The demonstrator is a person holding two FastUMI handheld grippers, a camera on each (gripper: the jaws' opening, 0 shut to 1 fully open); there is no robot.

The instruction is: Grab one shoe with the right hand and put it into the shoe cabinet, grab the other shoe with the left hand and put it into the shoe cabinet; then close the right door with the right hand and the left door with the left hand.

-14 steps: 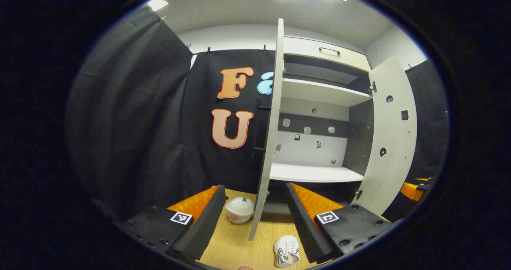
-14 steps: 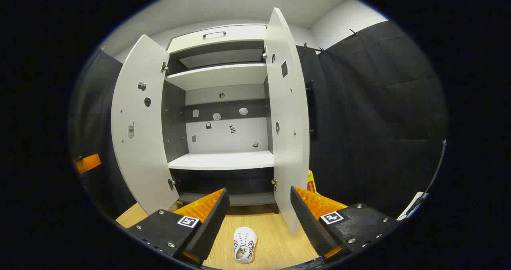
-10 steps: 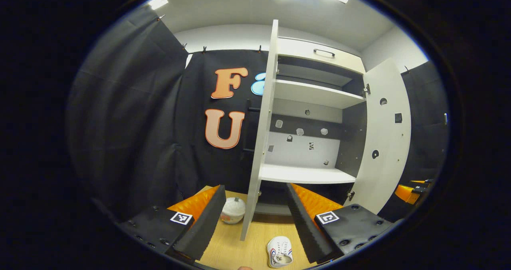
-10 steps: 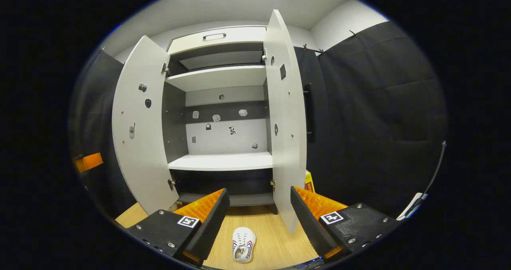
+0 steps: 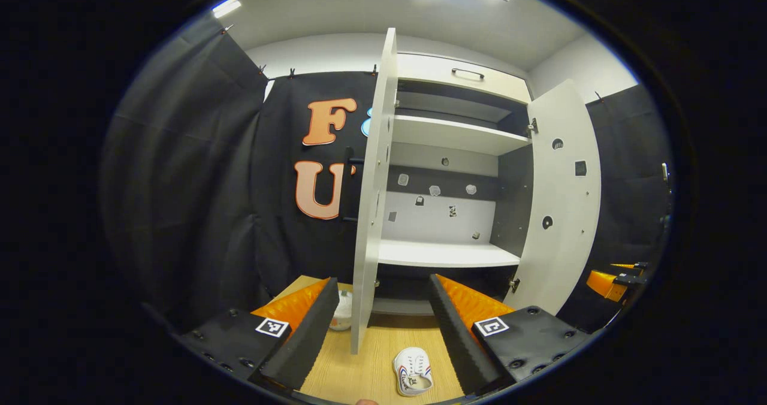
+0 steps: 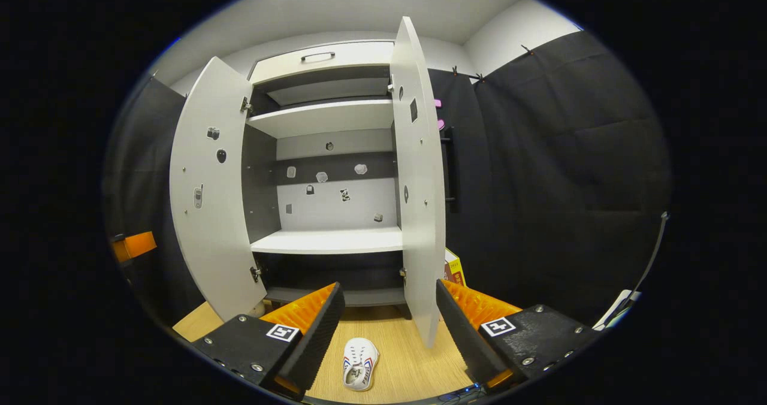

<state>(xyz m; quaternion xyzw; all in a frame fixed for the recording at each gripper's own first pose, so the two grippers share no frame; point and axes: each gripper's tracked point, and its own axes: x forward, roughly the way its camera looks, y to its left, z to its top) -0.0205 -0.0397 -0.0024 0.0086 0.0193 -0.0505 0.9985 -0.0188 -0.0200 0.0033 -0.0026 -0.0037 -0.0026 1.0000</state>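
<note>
Right now both shoes lie on the wooden floor in front of the open shoe cabinet (image 6: 326, 240), and neither is yet held. In the right gripper view, the right gripper (image 6: 389, 333) hangs with its fingers spread wide and nothing between them. 1 white shoe (image 6: 359, 364) lies just below and ahead, slightly toward the left finger. Its long axis runs roughly along the line of the fingers, toe toward the cabinet and heel opening toward the camera, tilted a little to the right at the toe.

In the left gripper view, the left gripper (image 5: 383, 330) is likewise released and empty. A second white shoe (image 5: 412, 371) lies low between its fingers, nearer the right finger, again lengthwise to the fingers.

As I judge it, the right hand goes first: a drop straight down, fingers closing across the shoe's narrow width.

Room is the concern. The right door (image 6: 419, 183) stands edge-on, its lower corner just beside the right shoe and near the right finger. The left door (image 5: 371, 183) hangs equally close in the left gripper view, with a pale round object (image 5: 343, 312) behind it. The middle shelf (image 6: 329, 240) is bare, and the way to it between the 2 doors is open.
</note>
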